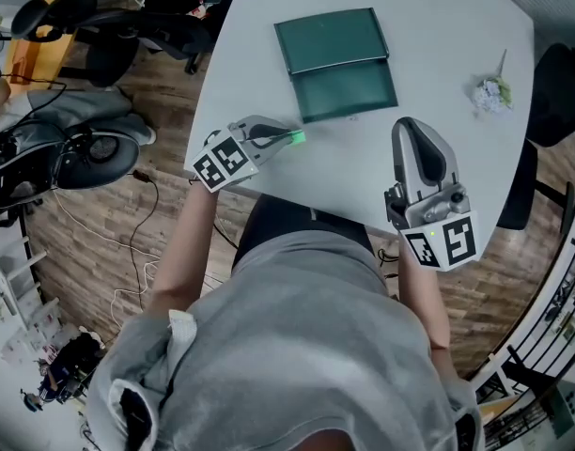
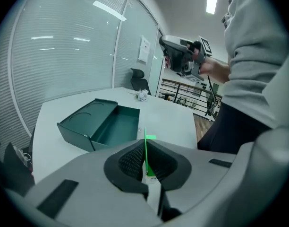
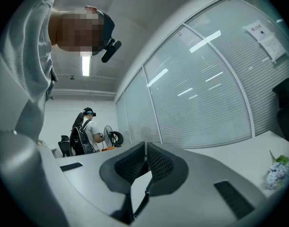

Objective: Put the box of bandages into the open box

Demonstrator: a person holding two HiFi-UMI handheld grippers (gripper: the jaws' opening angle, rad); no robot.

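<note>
A dark green open box [image 1: 336, 62] lies on the white table [image 1: 438, 26], its lid folded back toward the far side. In the left gripper view the open box [image 2: 102, 124] sits ahead and to the left. My left gripper [image 1: 286, 137] hovers at the table's near left edge, shut on a thin bright-green box of bandages [image 1: 297, 138]. The bandage box [image 2: 145, 148] stands edge-on between the pads. My right gripper [image 1: 410, 126] is held over the table's near right part, shut with nothing between its fingers [image 3: 154, 162], and points above the table.
A small bunch of pale flowers [image 1: 491, 92] lies near the table's right edge. Black office chairs [image 1: 100, 26] stand to the left over wooden floor with cables, and another chair [image 1: 555, 83] is at the right. Glass partition walls [image 2: 78, 46] lie beyond the table.
</note>
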